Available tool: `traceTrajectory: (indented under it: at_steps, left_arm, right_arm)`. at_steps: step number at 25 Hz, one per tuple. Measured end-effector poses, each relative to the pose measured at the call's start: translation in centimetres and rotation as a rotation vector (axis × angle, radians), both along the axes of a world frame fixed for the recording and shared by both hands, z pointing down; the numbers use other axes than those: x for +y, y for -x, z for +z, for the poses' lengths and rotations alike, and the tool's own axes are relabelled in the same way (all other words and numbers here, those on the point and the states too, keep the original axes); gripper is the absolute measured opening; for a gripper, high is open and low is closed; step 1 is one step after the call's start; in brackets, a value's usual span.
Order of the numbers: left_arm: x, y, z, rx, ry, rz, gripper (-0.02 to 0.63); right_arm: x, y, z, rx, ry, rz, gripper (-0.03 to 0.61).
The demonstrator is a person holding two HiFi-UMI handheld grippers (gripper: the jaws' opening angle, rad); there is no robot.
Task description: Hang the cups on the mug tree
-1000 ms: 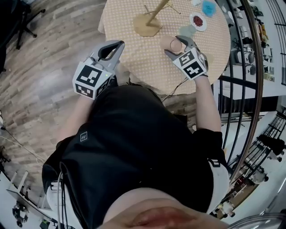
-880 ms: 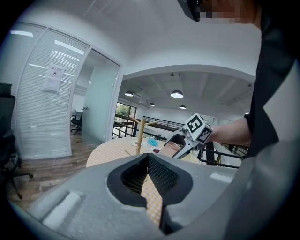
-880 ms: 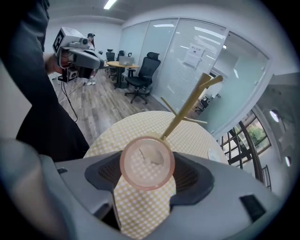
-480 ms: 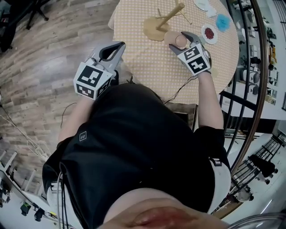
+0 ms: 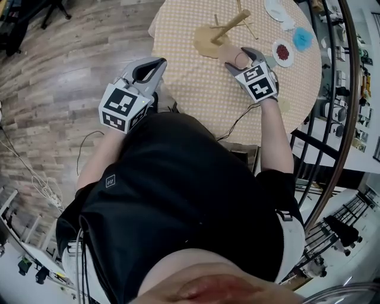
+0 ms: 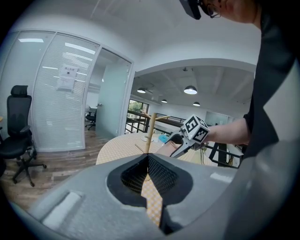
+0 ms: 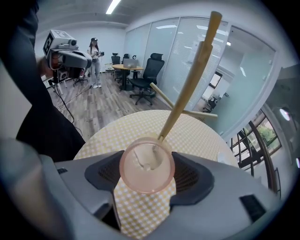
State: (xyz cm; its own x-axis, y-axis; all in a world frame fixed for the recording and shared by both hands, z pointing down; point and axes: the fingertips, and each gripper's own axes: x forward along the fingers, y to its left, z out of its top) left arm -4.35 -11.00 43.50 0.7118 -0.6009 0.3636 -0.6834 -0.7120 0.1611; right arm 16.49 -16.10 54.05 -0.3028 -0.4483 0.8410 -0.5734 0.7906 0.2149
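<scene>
The wooden mug tree (image 5: 229, 24) stands on the round checked table (image 5: 196, 89), with its flat base (image 5: 205, 43) near the middle. My right gripper (image 5: 238, 58) is shut on a pale pink cup (image 5: 233, 57) just beside that base. In the right gripper view the cup (image 7: 146, 164) sits between the pads with its mouth facing the camera, and the tree's stem (image 7: 187, 89) rises right behind it. My left gripper (image 5: 159, 61) hangs at the table's near left edge, shut with nothing in it. In the left gripper view its jaw tips (image 6: 148, 158) meet, with the tree (image 6: 150, 131) beyond.
A small plate with red bits (image 5: 282, 51), a blue thing (image 5: 303, 37) and a white dish (image 5: 276, 9) lie on the table's far right. A black railing (image 5: 332, 119) curves along the right. Office chairs (image 7: 149, 77) and a standing person (image 7: 95, 56) are far across the wooden floor.
My right gripper has carried the pink cup closer to the mug tree's base. The left gripper has kept almost still at the table's edge.
</scene>
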Motion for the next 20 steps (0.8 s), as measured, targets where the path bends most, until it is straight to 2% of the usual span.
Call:
traceTrajectory:
  at_steps: [13,20]
  left_arm:
    - [0.2,0.5,0.8,-0.029,0.027,-0.011,0.008]
    - [0.2,0.9,1.6,-0.038,0.036,-0.005,0.008]
  right_arm:
    - [0.2,-0.5,2.7,-0.051,0.052,0.111,0.322]
    - [-0.3,-0.3,3.9,-0.087,0.047,0.177,0.322]
